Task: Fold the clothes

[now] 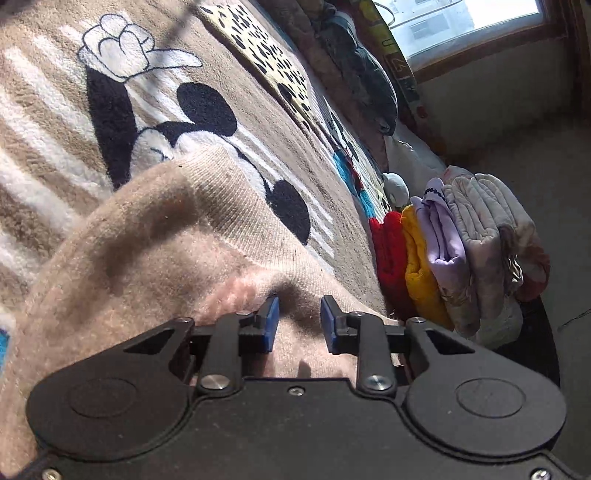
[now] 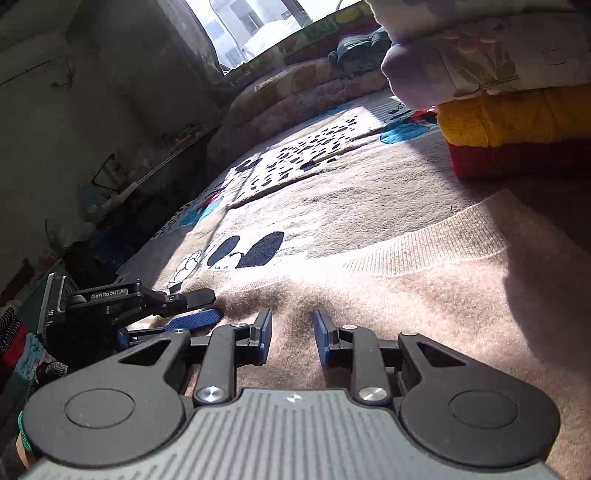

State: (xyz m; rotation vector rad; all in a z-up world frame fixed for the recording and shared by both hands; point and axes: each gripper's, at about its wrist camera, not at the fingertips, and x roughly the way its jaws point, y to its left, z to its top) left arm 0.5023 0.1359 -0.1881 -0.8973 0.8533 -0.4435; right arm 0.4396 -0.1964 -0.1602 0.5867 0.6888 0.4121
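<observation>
Nearby, folded stack beside pink sweater, both grippers parted, empty

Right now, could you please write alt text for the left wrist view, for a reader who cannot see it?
The open left gripper hovers over a beige knit sweater spread on a cartoon-mouse blanket. To the right stands a stack of folded clothes in red, yellow, lilac and pale prints, with a bright window beyond.
</observation>
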